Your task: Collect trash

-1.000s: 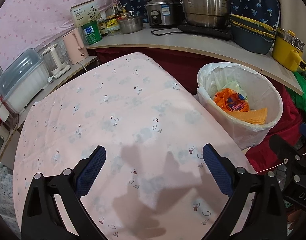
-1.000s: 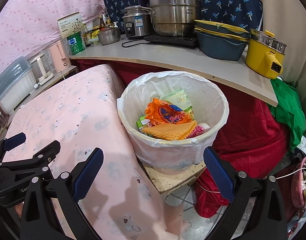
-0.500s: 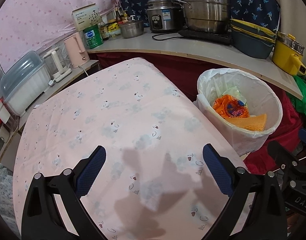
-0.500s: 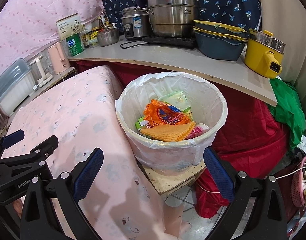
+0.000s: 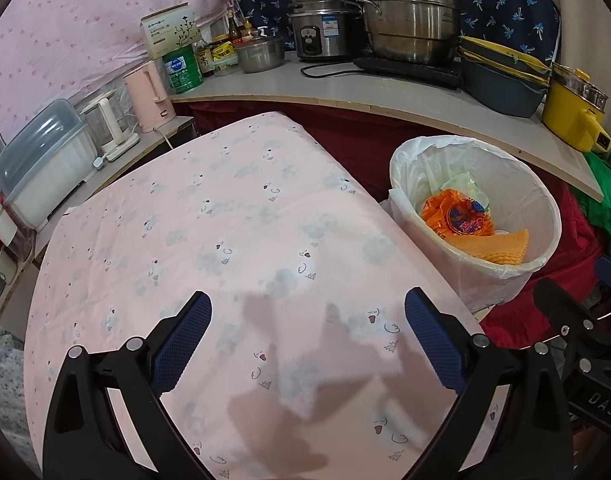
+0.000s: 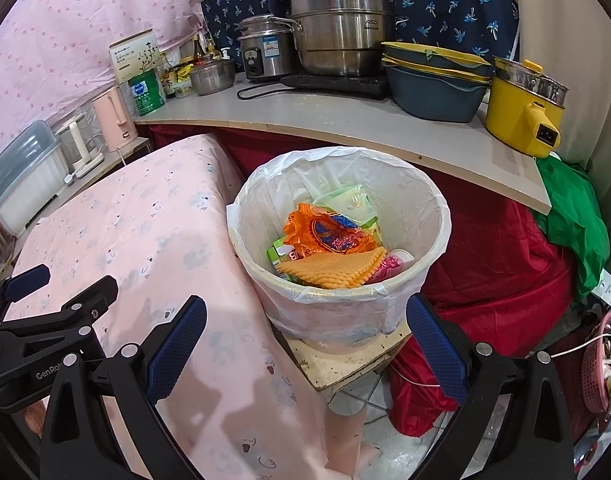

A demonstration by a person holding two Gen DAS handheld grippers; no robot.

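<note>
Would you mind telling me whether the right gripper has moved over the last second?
Yes, slightly. In its own view the trash bin has slid a little lower and the counter shows more, so the right gripper has drawn back or tilted up a bit, open and empty.

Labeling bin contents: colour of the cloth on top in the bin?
Orange, waffle-textured cloth; clearest in the right wrist view.

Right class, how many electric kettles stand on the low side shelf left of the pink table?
2: a pink kettle nearer the counter, and a white-and-clear kettle just left of it, beside the storage box. More could be hidden out of view.
</note>
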